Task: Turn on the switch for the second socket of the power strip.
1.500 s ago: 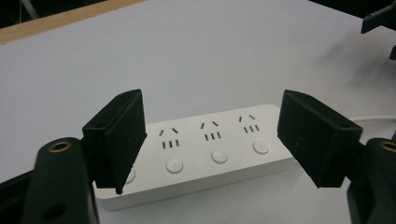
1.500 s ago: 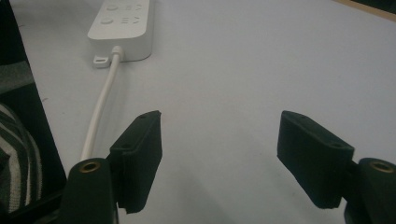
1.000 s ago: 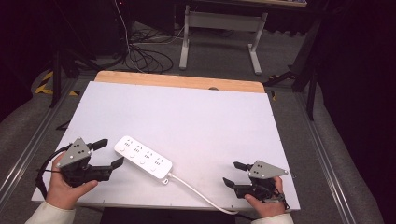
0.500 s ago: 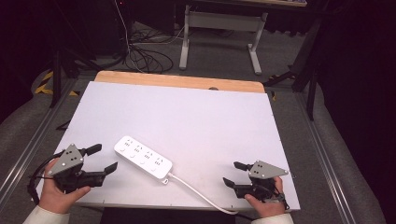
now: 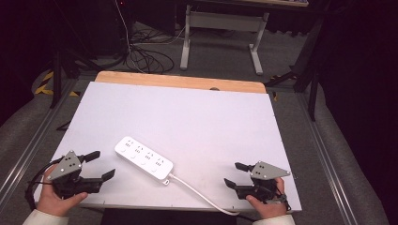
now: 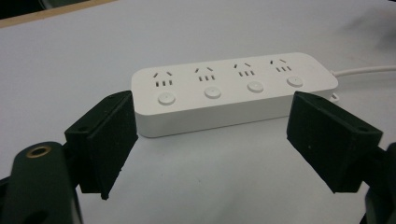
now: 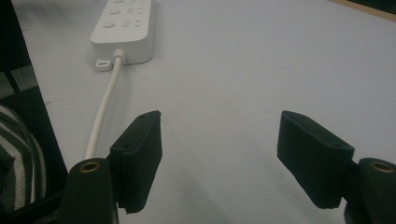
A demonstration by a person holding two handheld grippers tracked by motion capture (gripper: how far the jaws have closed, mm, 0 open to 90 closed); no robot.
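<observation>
A white power strip (image 5: pixel 143 158) with several sockets and round buttons lies slantwise on the white table (image 5: pixel 187 117), its white cord (image 5: pixel 202 197) trailing off the near edge. My left gripper (image 5: pixel 101 164) sits at the near left, open, its jaws pointing at the strip but apart from it. In the left gripper view the strip (image 6: pixel 232 90) lies just beyond the open gripper (image 6: pixel 236 140). My right gripper (image 5: pixel 234 174) rests open at the near right, holding nothing. The right gripper view shows the gripper (image 7: pixel 224 154) over bare table, with the strip's end (image 7: pixel 125 28) and cord (image 7: pixel 103 112) off to the left.
A wooden strip (image 5: pixel 180 82) edges the table's far side. Beyond it stand a metal desk frame (image 5: pixel 220 33) and loose black cables (image 5: pixel 141 56) on the floor. Grey rails (image 5: pixel 28 145) run along both sides of the table.
My left gripper has drawn back toward the near left corner, away from the power strip, and its jaws stand wider. The right gripper and the strip have stayed put.
</observation>
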